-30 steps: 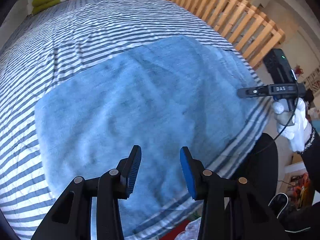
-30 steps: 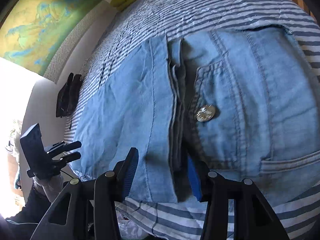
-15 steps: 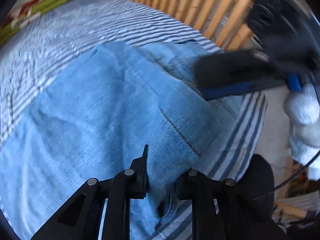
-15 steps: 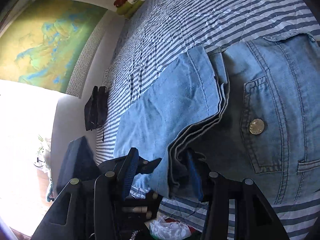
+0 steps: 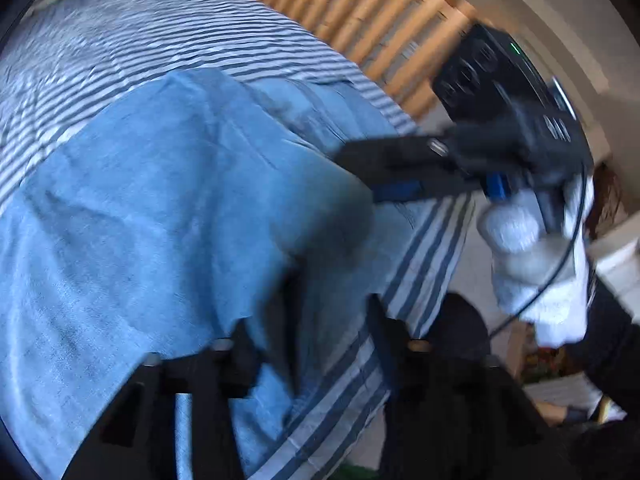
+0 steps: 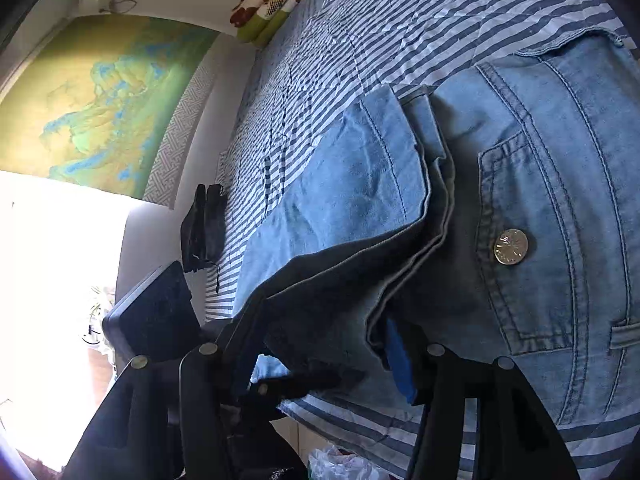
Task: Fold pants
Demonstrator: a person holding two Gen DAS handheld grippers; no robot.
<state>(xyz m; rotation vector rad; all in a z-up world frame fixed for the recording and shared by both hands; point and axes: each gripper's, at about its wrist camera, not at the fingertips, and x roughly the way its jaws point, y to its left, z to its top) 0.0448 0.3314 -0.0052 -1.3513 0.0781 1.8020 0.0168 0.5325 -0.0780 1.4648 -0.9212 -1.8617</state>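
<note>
the pants (image 6: 360, 184) lie partly folded on the bed (image 6: 400, 20), both hand-held grippers (image 6: 320, 344) (image 5: 332, 320) opening around the folded edge beside the pocket button (image 6: 511, 247), further folds remaining.

Left wrist view is smearing with motion blur throughout. Left gripper (image 5: 328, 312) fingers are blurring into dark shapes, so pad contact with the pants (image 5: 168, 216) is unreadable though the jaws are opening. Right gripper (image 5: 384, 176) tips are sinking behind a raised denim fold. Gloved hand (image 5: 532, 256) is blurring, sleeve running off the right edge. In the right wrist view, the lifted fold is hiding the right gripper's (image 6: 320, 344) left finger tip; jaws are opening. Pants are running off the right edge. Window area is overexposing to white.
</note>
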